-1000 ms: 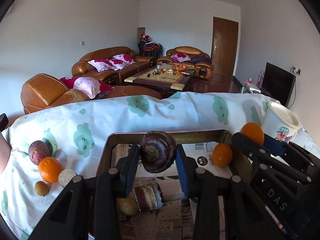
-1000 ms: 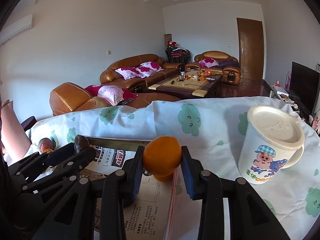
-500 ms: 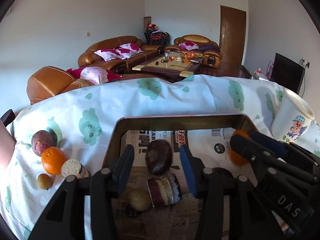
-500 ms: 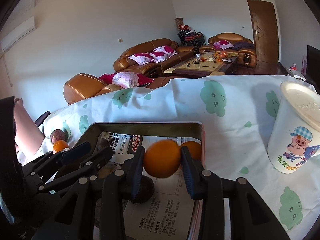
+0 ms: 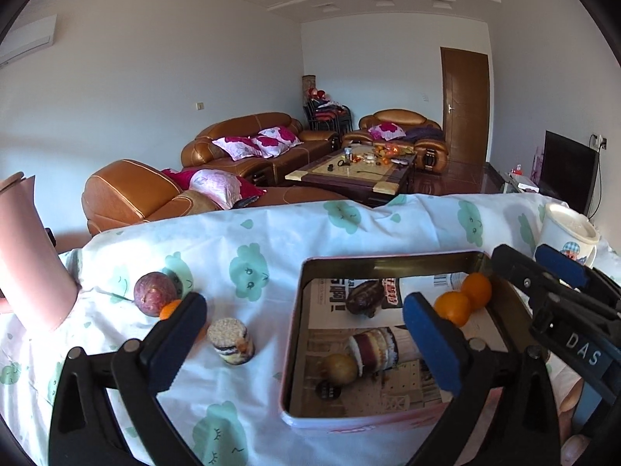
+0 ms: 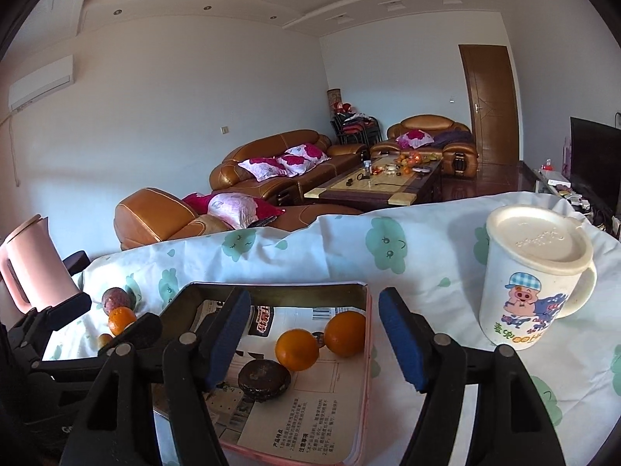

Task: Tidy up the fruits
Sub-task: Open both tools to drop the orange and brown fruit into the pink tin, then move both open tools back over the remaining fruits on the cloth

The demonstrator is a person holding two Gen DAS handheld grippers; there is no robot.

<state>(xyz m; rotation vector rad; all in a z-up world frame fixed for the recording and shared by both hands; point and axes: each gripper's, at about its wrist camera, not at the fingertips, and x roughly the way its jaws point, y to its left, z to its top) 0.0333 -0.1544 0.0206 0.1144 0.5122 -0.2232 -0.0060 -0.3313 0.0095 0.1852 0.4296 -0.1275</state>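
Observation:
A pink metal tray (image 5: 295,330) lined with newspaper holds two oranges (image 5: 452,308), a dark brown fruit (image 5: 365,297), a layered cake piece (image 5: 374,349) and a small yellow-brown fruit (image 5: 340,367). In the right wrist view the tray (image 6: 366,310) shows the oranges (image 6: 297,349) and the dark fruit (image 6: 264,378). On the cloth left of the tray lie a purple passion fruit (image 5: 154,293), an orange (image 5: 169,308) and a cake piece (image 5: 231,341). My left gripper (image 5: 306,334) is open and empty above the tray's left edge. My right gripper (image 6: 312,334) is open and empty above the tray.
A white lidded mug with a pig cartoon (image 6: 537,275) stands right of the tray. A pink kettle (image 5: 29,256) stands at the table's left. The table has a white cloth with green clouds (image 5: 252,240). Sofas and a coffee table lie beyond.
Both grippers opened and let go: the dark fruit and the orange now lie in the tray. Both grippers pulled back and up, and the left one shifted left.

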